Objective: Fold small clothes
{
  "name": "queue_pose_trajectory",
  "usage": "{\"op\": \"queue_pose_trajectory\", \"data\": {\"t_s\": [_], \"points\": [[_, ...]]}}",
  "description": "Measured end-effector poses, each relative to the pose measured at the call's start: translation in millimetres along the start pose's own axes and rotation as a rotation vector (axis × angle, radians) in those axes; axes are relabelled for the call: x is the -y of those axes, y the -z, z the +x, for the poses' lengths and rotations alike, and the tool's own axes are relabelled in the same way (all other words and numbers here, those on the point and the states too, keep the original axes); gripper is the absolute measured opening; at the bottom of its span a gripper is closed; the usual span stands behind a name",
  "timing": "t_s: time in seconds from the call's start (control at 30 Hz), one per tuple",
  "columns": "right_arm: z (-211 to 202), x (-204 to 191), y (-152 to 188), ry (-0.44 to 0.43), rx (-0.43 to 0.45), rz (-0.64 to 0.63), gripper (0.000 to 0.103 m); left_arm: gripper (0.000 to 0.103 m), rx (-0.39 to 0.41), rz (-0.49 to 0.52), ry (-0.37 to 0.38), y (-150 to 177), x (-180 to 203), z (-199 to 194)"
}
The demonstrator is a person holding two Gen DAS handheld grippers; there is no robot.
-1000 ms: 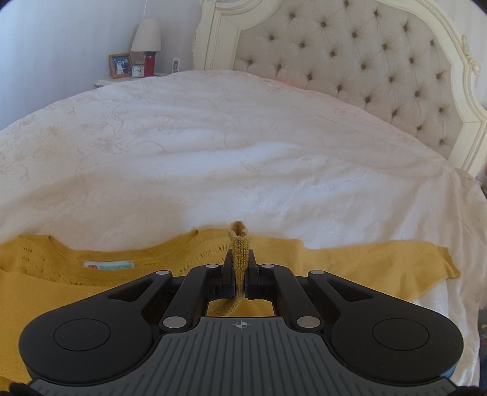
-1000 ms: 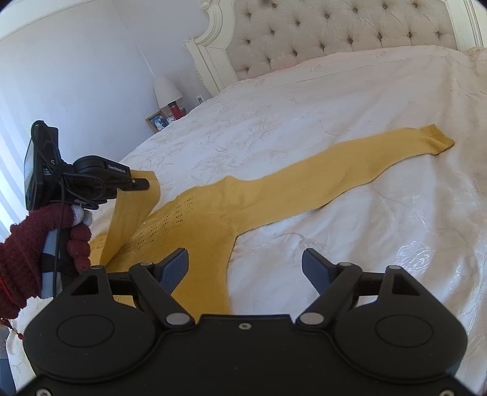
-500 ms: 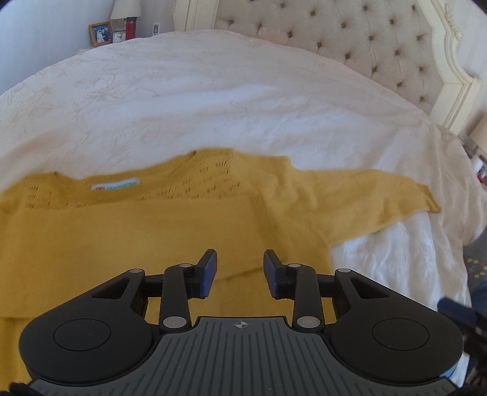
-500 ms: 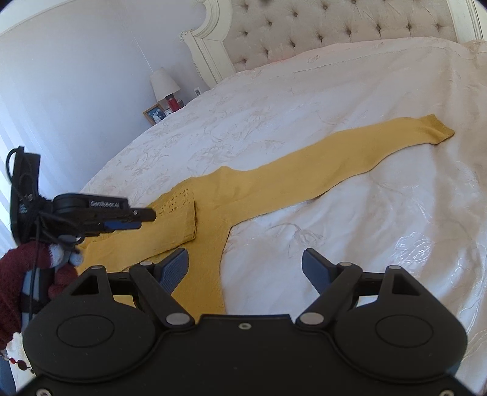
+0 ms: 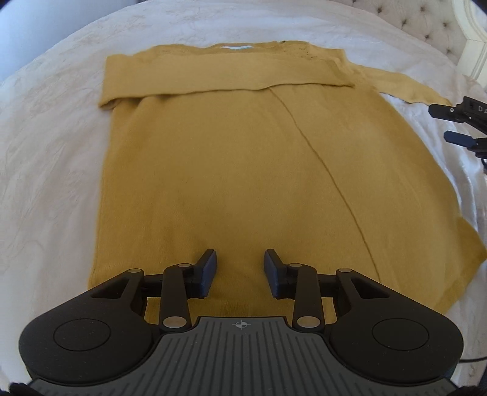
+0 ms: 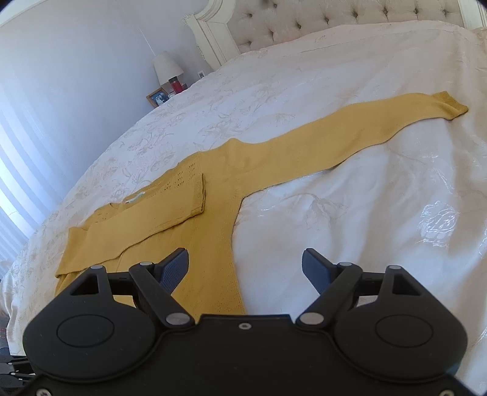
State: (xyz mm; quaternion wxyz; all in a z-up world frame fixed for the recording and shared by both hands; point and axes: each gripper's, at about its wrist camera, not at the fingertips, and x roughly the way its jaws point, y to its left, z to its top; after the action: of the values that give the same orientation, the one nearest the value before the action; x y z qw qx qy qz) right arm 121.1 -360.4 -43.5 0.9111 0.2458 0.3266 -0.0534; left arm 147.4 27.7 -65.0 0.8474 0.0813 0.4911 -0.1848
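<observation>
A mustard-yellow knit sweater (image 5: 231,158) lies flat on the white bedspread (image 5: 45,152), collar at the far end. One sleeve (image 5: 225,76) is folded across the chest just below the collar. The other sleeve (image 6: 350,134) stretches out to the right, ending in its cuff (image 6: 450,106). My left gripper (image 5: 239,254) hovers open over the lower body of the sweater, with nothing between its fingers. My right gripper (image 6: 245,252) stands wide open and empty over the sweater's side edge and the bedspread. It also shows at the right edge of the left wrist view (image 5: 441,123).
A tufted headboard (image 6: 350,18) closes the far end of the bed. Beside it stand a lamp (image 6: 166,65), a red container (image 6: 176,85) and a framed photo (image 6: 157,97). A bright window (image 6: 12,182) lies to the left. The bed's edge drops away at the lower left.
My left gripper let go of the sleeve cuff, which now lies folded across the chest. It then pulled back toward the hem and tilted down. The right gripper stayed nearly still.
</observation>
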Motion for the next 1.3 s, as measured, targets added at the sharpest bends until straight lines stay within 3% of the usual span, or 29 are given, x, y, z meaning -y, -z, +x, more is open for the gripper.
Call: {"op": "queue_pose_trajectory", "data": {"t_s": [0.3, 0.53, 0.73, 0.9, 1.07, 1.3], "points": [[3, -12, 8, -0.005, -0.015, -0.057, 0.083, 0.034, -0.057, -0.016, -0.066, 44, -19, -27], [1, -16, 9, -0.009, -0.010, -0.070, 0.083, 0.034, -0.107, -0.014, -0.146, 25, -32, -43], [1, -18, 12, -0.016, -0.014, -0.079, 0.083, 0.034, 0.066, -0.130, -0.114, -23, -64, -42], [2, -23, 15, -0.019, -0.017, -0.100, 0.083, 0.035, 0.191, -0.263, -0.091, -69, -90, -8], [6, -26, 16, -0.006, -0.017, -0.128, 0.083, 0.035, 0.183, -0.317, -0.138, -102, -107, 36], [13, -32, 19, -0.003, -0.033, -0.161, 0.083, 0.035, 0.237, -0.365, -0.108, -119, -119, 61]]}}
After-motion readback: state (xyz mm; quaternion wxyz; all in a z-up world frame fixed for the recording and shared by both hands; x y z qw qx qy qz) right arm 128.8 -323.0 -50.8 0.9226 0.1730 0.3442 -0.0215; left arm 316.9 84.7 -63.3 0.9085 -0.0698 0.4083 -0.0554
